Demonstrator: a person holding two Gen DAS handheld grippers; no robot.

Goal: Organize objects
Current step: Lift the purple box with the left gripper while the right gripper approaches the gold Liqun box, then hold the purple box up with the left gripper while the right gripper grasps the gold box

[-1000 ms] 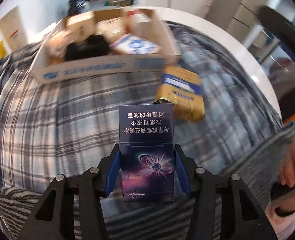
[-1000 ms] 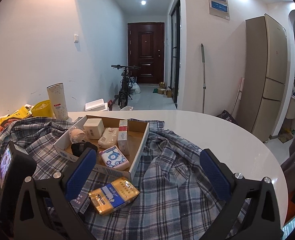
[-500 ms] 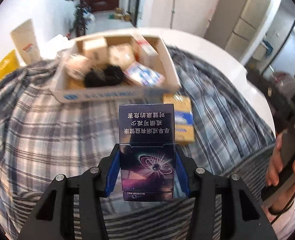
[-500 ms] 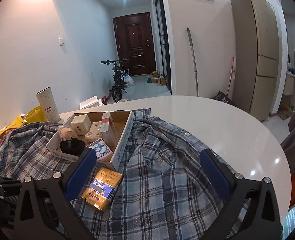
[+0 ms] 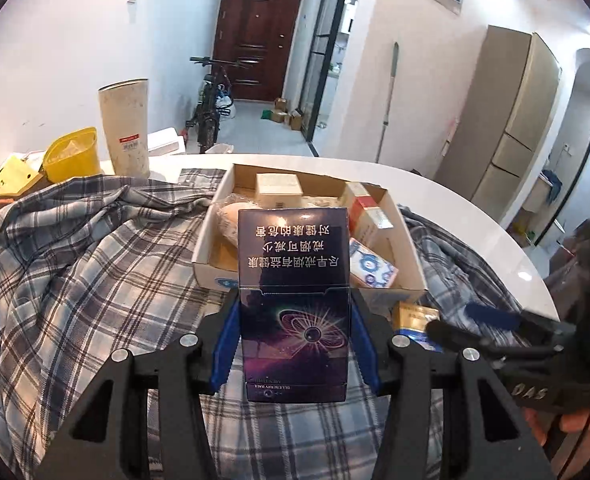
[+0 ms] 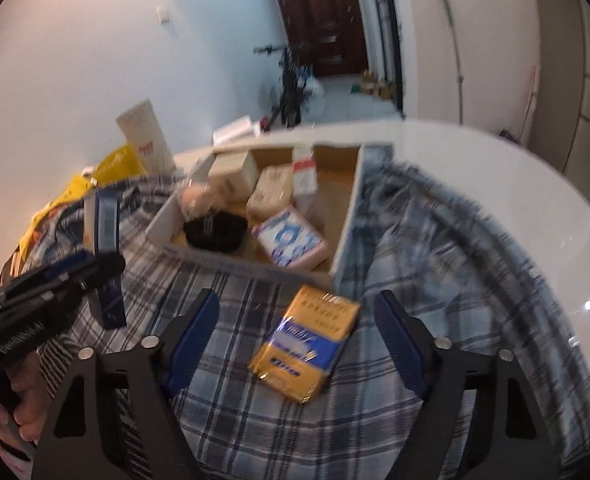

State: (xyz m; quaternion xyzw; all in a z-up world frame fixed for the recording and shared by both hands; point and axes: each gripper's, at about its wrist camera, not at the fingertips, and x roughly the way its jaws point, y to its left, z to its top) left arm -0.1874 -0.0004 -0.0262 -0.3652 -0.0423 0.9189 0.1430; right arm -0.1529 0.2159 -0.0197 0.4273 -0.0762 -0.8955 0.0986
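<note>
My left gripper [image 5: 295, 340] is shut on a dark purple cigarette box [image 5: 293, 264], held upright above the plaid cloth in front of the open cardboard box [image 5: 205, 248]. From the right wrist, the same purple box [image 6: 107, 220] and left gripper [image 6: 67, 276] show at the left. A yellow-and-blue pack [image 6: 307, 344] lies on the cloth just before the cardboard box [image 6: 347, 216]. My right gripper [image 6: 295, 320] hangs over it with its jaws closing. The pack sits between the blue pads, which do not touch it. The yellow pack [image 5: 415, 316] is partly hidden in the left wrist view.
A plaid shirt [image 6: 435, 248] covers the round white table [image 6: 515, 184]. The cardboard box holds a black item [image 6: 215, 230], a blue-and-white packet [image 6: 291, 238], a red-and-white carton [image 6: 305, 172] and beige boxes. A cream tube [image 5: 125, 128] and a yellow bag [image 5: 71, 156] stand at the far left.
The left gripper rose and tilted up with the purple box, now in front of the cardboard box. The right gripper dipped toward the yellow pack and its jaws narrowed.
</note>
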